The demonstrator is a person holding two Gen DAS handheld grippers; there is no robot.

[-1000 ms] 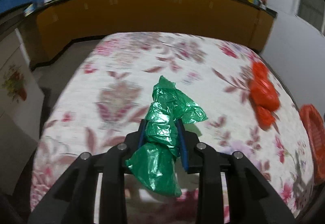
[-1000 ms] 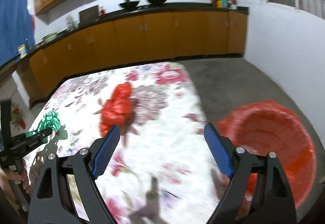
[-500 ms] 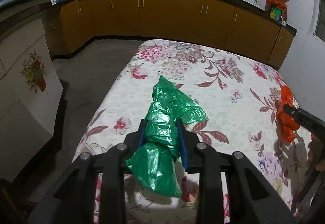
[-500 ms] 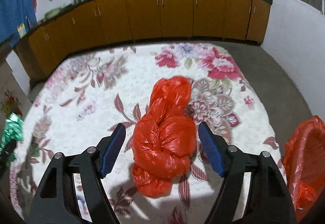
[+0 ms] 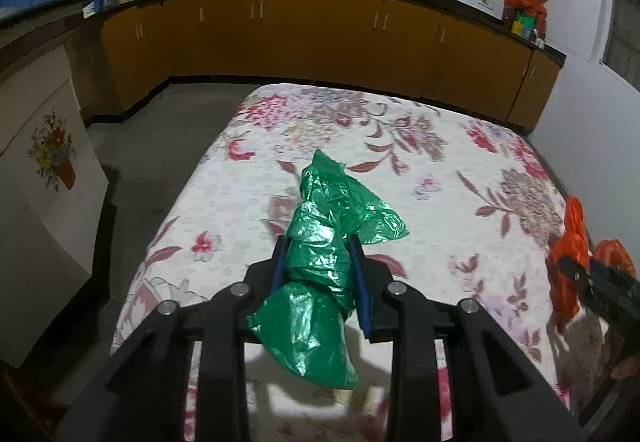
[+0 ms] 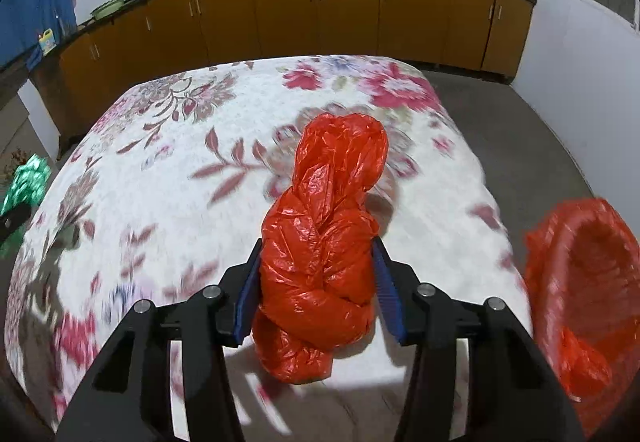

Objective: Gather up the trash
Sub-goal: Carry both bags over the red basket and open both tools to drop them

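Observation:
A crumpled green plastic bag [image 5: 320, 282] is clamped between the blue pads of my left gripper [image 5: 318, 246], held above the flowered tablecloth [image 5: 400, 145]. A twisted orange-red plastic bag [image 6: 332, 201] lies on the cloth near the table's right edge. My right gripper [image 6: 317, 246] straddles it. Its jaws are closing and both pads touch the bag's sides. In the left wrist view that red bag [image 5: 568, 234] and the right gripper [image 5: 576, 274] show at the far right. The green bag [image 6: 28, 177] shows at the left edge of the right wrist view.
A red bin [image 6: 580, 262] lined with red plastic stands on the floor just right of the table. Orange kitchen cabinets [image 6: 320, 9] run along the back under a dark counter. A white cabinet with a flower picture [image 5: 52, 161] stands left of the table, across a strip of grey floor.
My right gripper swung from the bin side onto the red bag, dropped over it and narrowed its jaws around it. The left gripper kept its grip on the green bag and drifted slightly.

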